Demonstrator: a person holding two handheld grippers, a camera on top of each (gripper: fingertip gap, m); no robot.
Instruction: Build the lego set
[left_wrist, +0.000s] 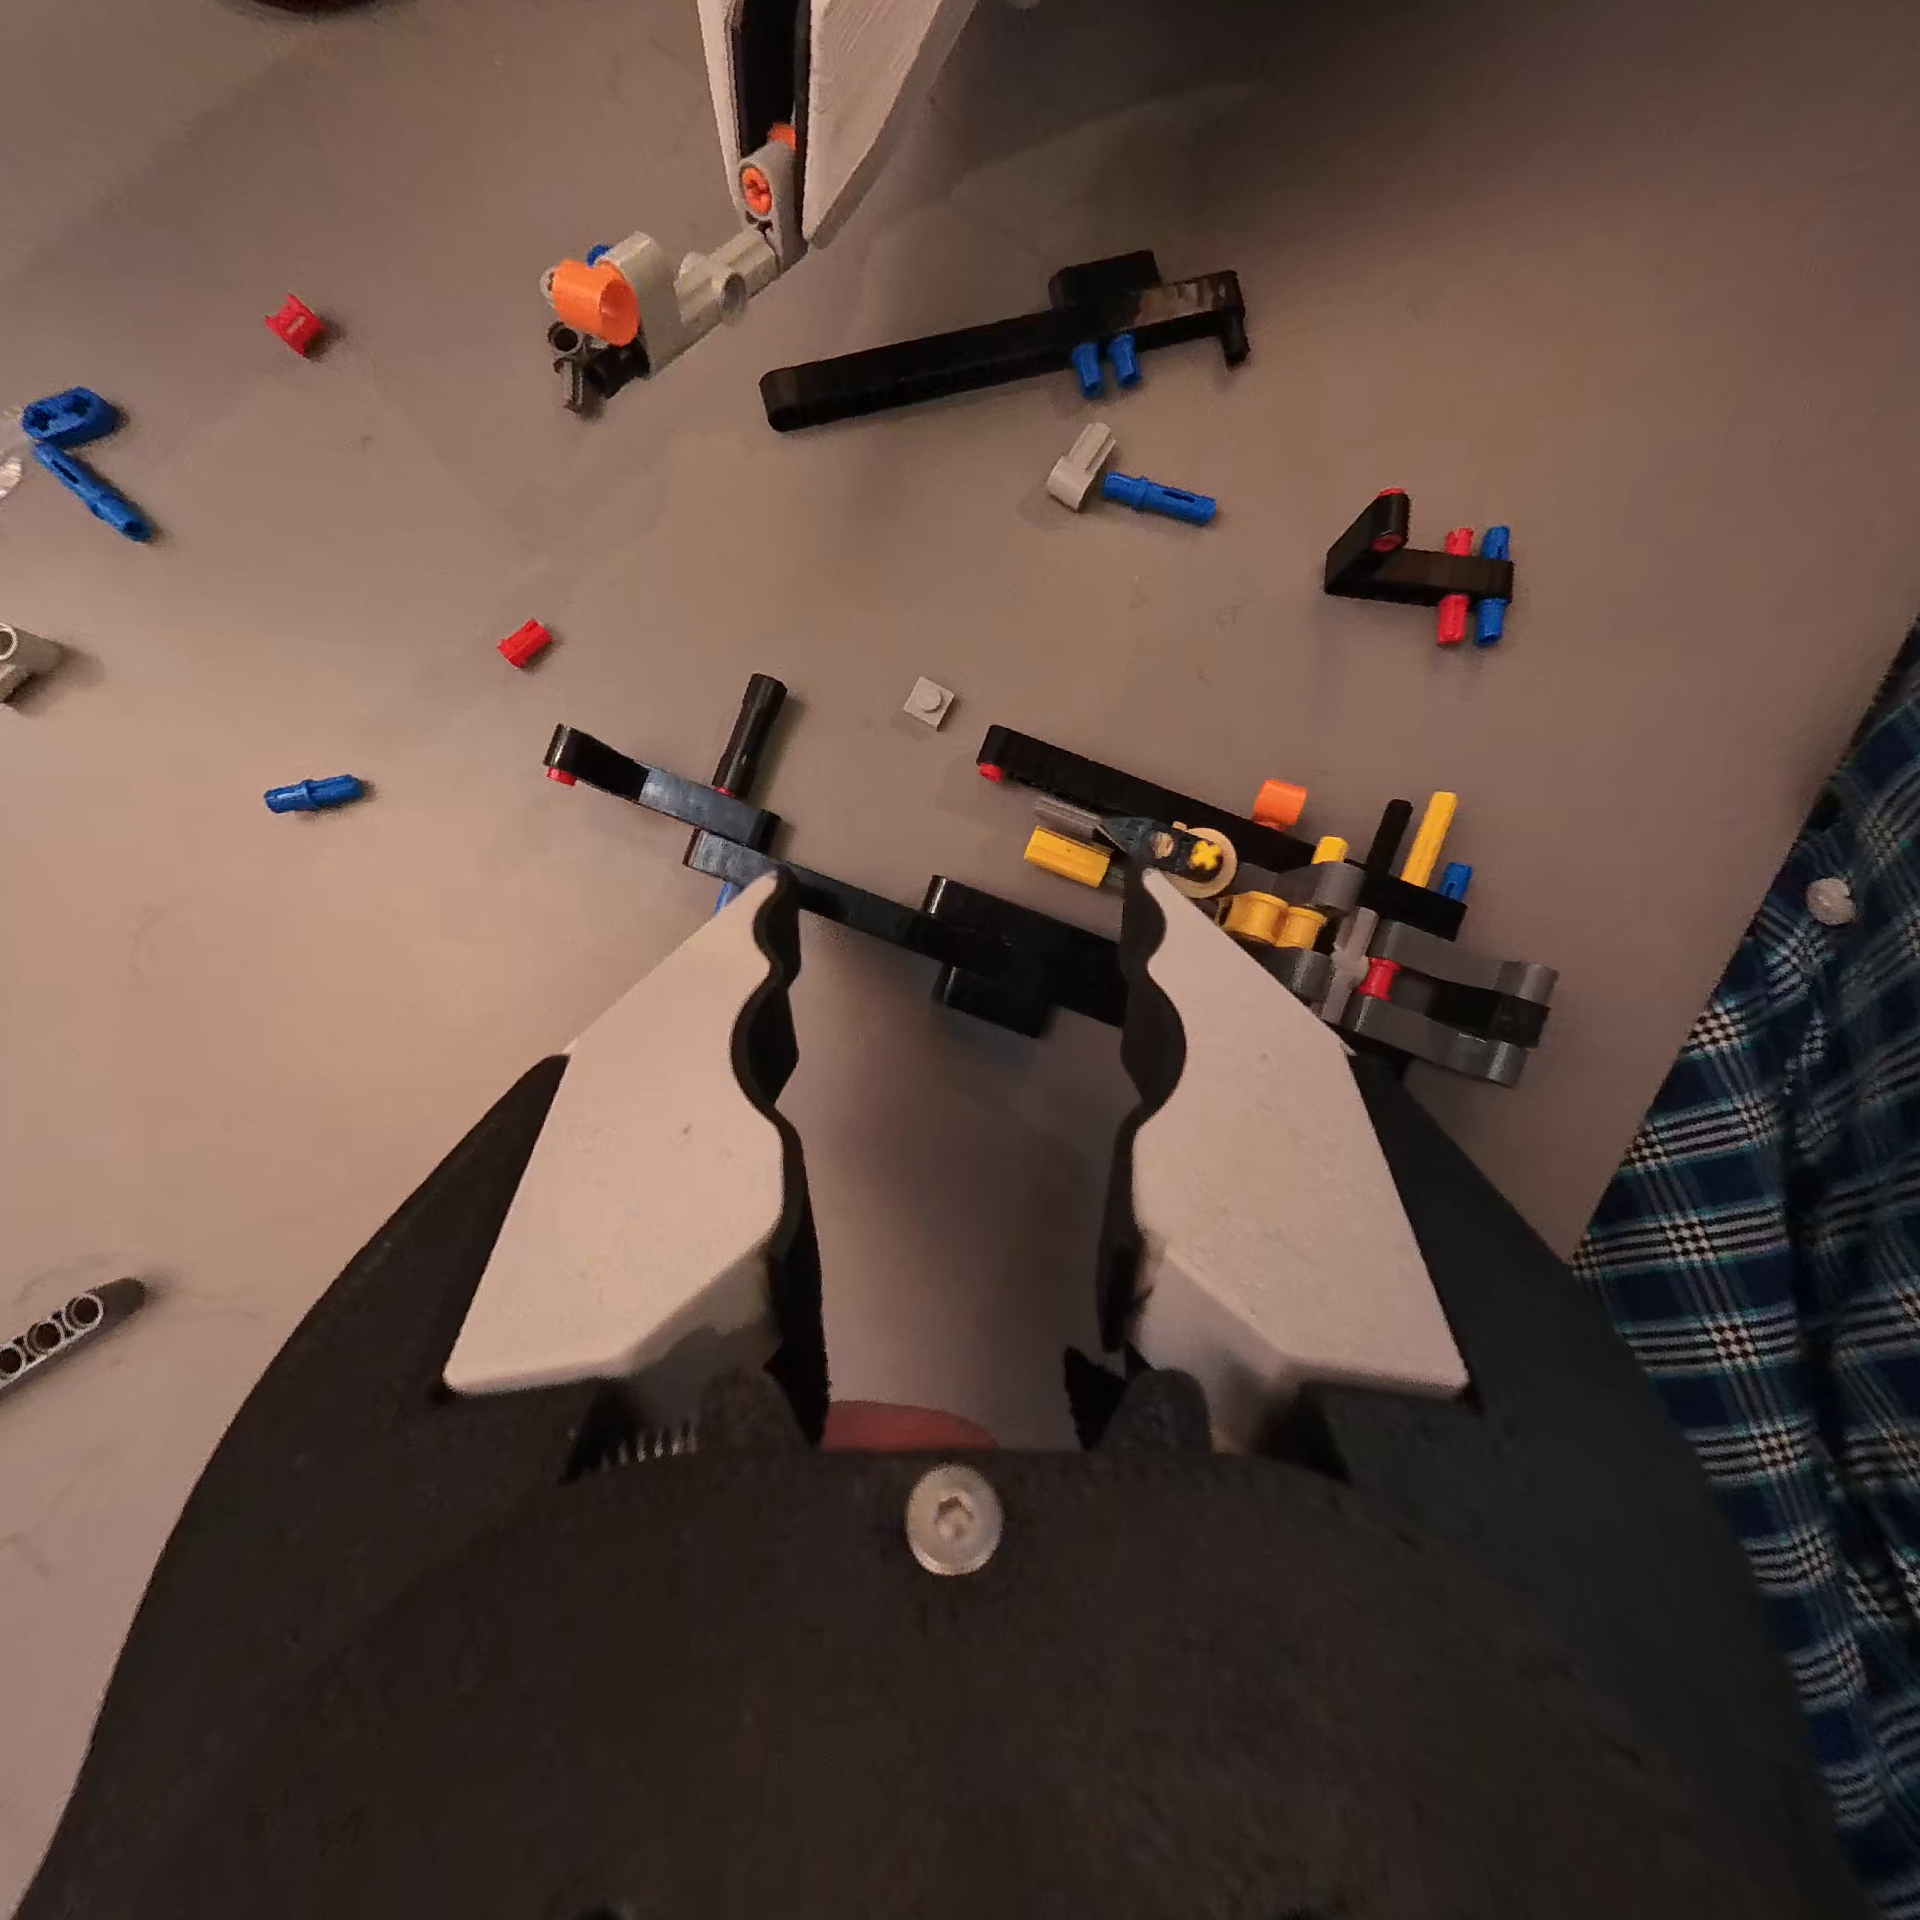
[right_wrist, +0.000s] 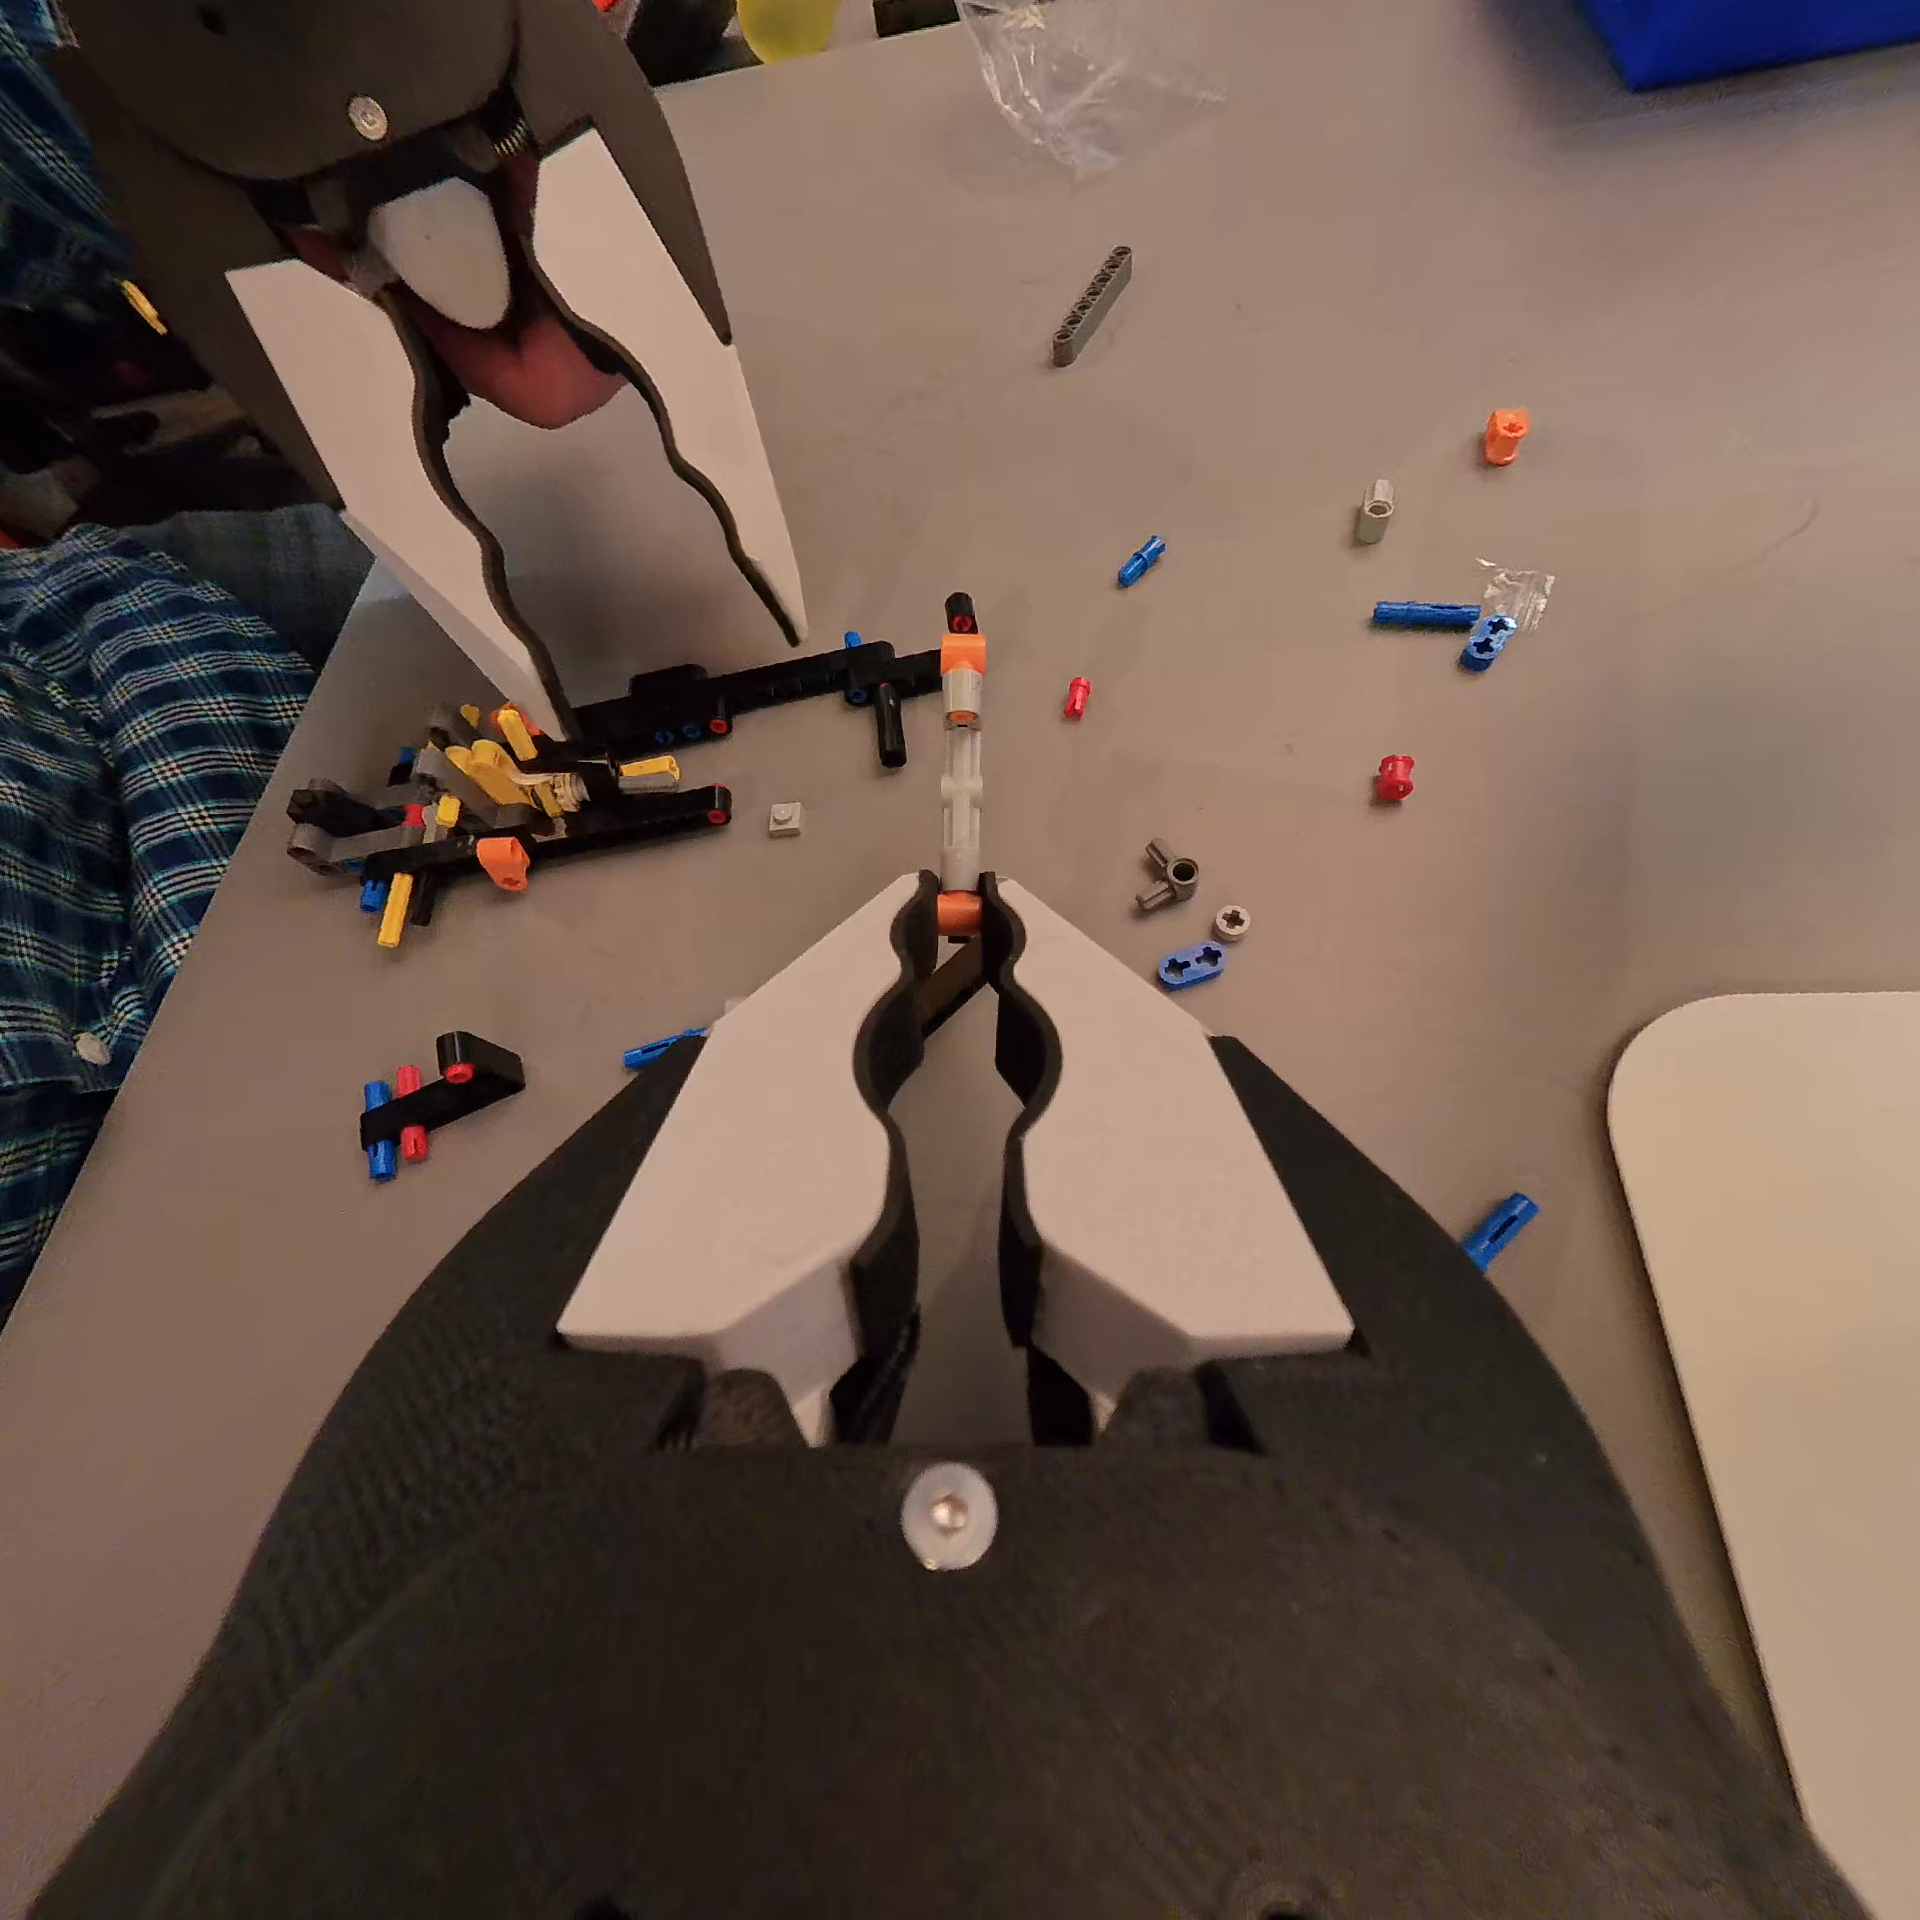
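Right tongs (right_wrist: 954, 902) pinch the slim grey-and-orange plastic lego assembly (right_wrist: 961, 769) at twelve o'clock. Left tongs (left_wrist: 961, 883) hover wide apart, empty, over the long black lego beam build (left_wrist: 862, 894) on the grey worktop (left_wrist: 416, 935).

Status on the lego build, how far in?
Partly done: one multicoloured assembly and a long black beam section sit built on the table. The right gripper holds a grey-orange subassembly; the left gripper is open. Many loose pins remain.

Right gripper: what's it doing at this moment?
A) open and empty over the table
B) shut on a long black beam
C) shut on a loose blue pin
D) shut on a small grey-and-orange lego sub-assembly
D: the right gripper is clamped on the orange end of the grey-and-orange sub-assembly, which sticks out past its fingertips.
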